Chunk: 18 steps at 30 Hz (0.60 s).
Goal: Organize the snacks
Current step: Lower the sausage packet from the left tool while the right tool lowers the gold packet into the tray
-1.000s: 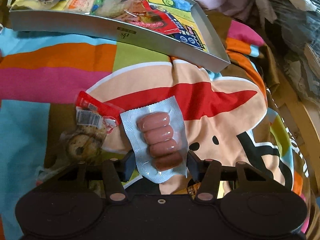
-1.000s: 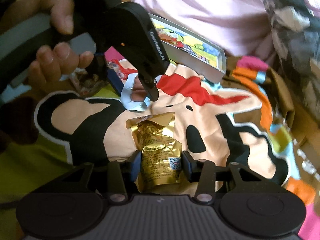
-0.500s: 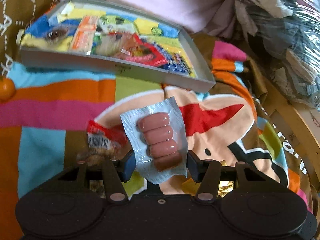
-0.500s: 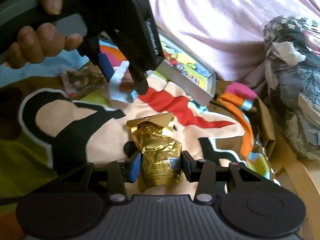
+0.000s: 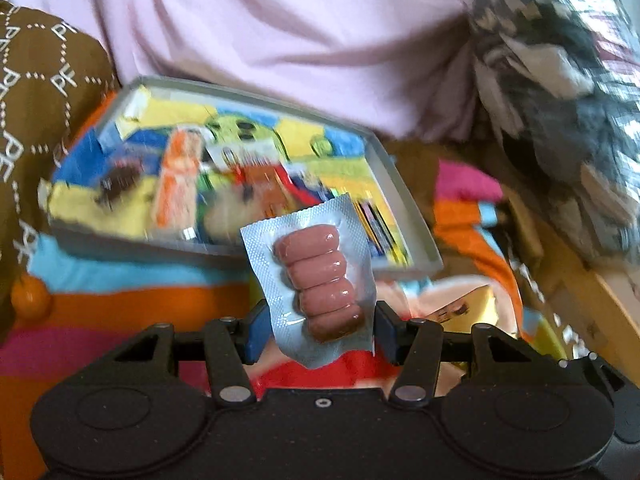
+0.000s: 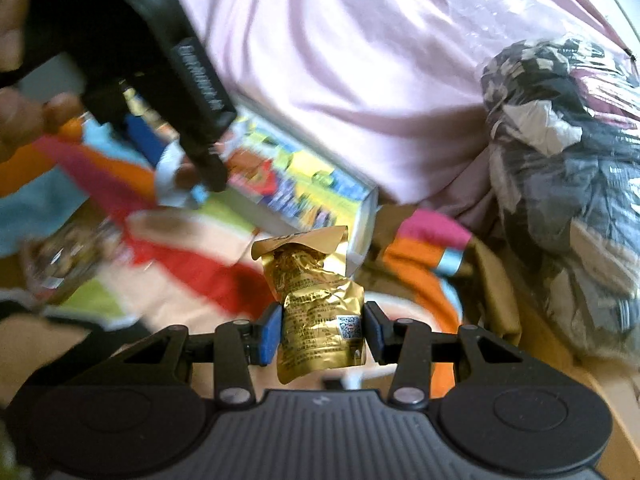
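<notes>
Jaws on clear-sealed sausage pack point(image 5: 320, 280)

Clear vacuum pack of four pink sausages point(image 5: 320, 280) held upright, crinkled gold foil pouch point(image 6: 316, 312) upright, grey tray point(image 5: 416, 216) of snacks beyond

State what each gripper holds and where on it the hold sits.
The left gripper pinches the sausage pack by its lower side edges. The right gripper clamps the gold foil pouch across its lower half.

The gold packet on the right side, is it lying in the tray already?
No, the gold packet is clamped between the right gripper's jaws, short of the tray.
</notes>
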### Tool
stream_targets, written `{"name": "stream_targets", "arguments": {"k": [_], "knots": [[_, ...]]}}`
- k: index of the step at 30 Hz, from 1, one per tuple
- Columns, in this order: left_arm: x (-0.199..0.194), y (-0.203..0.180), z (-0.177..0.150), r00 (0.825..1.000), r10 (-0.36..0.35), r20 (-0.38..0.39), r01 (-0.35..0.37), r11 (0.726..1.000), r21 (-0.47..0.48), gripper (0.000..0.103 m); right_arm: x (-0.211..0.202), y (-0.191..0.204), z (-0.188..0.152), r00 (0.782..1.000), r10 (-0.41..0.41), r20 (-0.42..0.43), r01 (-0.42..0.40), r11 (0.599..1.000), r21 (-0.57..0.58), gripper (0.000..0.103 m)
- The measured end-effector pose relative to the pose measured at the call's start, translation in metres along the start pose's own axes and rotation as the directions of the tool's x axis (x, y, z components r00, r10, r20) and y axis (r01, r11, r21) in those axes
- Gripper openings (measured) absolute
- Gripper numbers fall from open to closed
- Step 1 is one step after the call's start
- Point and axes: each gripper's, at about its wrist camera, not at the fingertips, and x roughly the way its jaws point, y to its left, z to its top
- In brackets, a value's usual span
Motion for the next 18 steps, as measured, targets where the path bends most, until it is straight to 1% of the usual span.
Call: {"name": "stream_targets", "arguments": {"k": [2,5,8,10,13,15,18], "knots": [[0.004,0.005,0.015,1.0,0.016,0.018,-0.016,1.0,-0.001,0.056,0.014,-0.01,0.012,1.0,-0.005,0.019,0.005,1.0,0.003,0.048],[0.013,0.009,0.038,0.998,0.04,0.044,-0.04,0.999,-0.006,0.056,0.037,-0.023,0.031,0.999,0.014,0.039,-0.015,1.0,0.016,0.048],[0.027,0.011,0.057,0.997,0.061,0.045,-0.061,0.998,-0.02,0.056,0.057,-0.029,0.047,0.998,0.017,0.068,-0.016,1.0,-0.016,0.048],[0.037,0.012,0.066,0.997,0.072,0.042,-0.071,0.997,-0.025,0.056,0.068,-0.031,0.055,0.997,0.025,0.071,-0.023,0.999,-0.03,0.048],[0.05,0.015,0.073,0.997,0.076,0.024,-0.075,0.997,-0.03,0.056,0.081,-0.033,0.061,0.997,0.02,0.072,-0.017,0.999,-0.036,0.048],[0.058,0.014,0.076,0.996,0.081,0.021,-0.081,0.997,-0.017,0.056,0.089,-0.032,0.062,0.997,0.012,0.07,-0.009,0.999,-0.039,0.048],[0.066,0.012,0.078,0.996,0.085,0.02,-0.085,0.996,0.0,0.056,0.105,-0.033,0.063,0.999,0.025,0.046,-0.024,0.999,-0.021,0.048]]}}
